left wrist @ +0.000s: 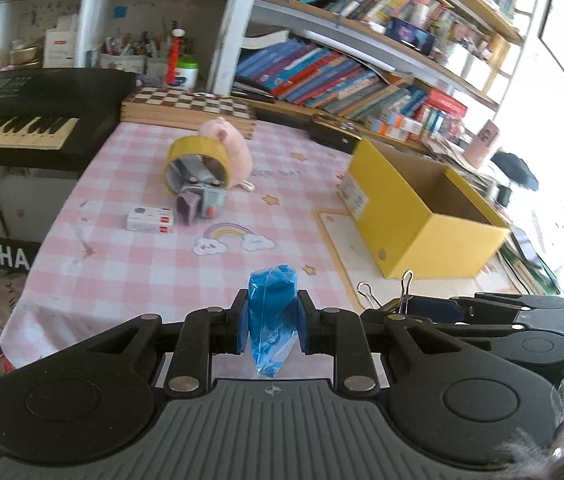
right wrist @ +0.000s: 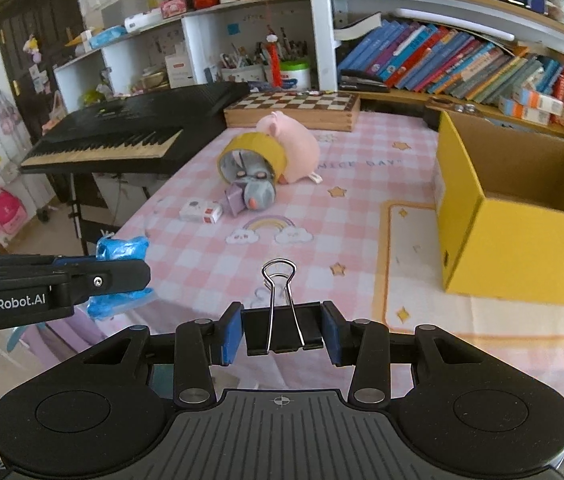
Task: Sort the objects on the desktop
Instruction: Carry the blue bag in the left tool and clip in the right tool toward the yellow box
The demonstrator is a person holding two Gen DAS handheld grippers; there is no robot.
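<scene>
My left gripper (left wrist: 272, 326) is shut on a blue plastic bag (left wrist: 273, 316) and holds it above the near edge of the pink checked table (left wrist: 154, 264). It also shows from the side in the right wrist view (right wrist: 122, 276), with the blue bag (right wrist: 122, 248) in it. My right gripper (right wrist: 282, 332) is shut on a black binder clip (right wrist: 282, 330), whose wire handles (left wrist: 404, 292) show in the left wrist view. An open yellow box (right wrist: 522, 248) stands on the table to the right. A yellow tape roll (left wrist: 196, 162), a pink plush (left wrist: 230, 146), a grey tape dispenser (left wrist: 202, 200) and a small white and red box (left wrist: 150, 220) lie further back.
A black keyboard (right wrist: 122, 136) stands left of the table. A wooden chessboard (right wrist: 294, 110) lies at the table's far edge. Shelves of books (right wrist: 462, 64) and stationery rise behind. A cream mat (right wrist: 414, 264) lies under the yellow box.
</scene>
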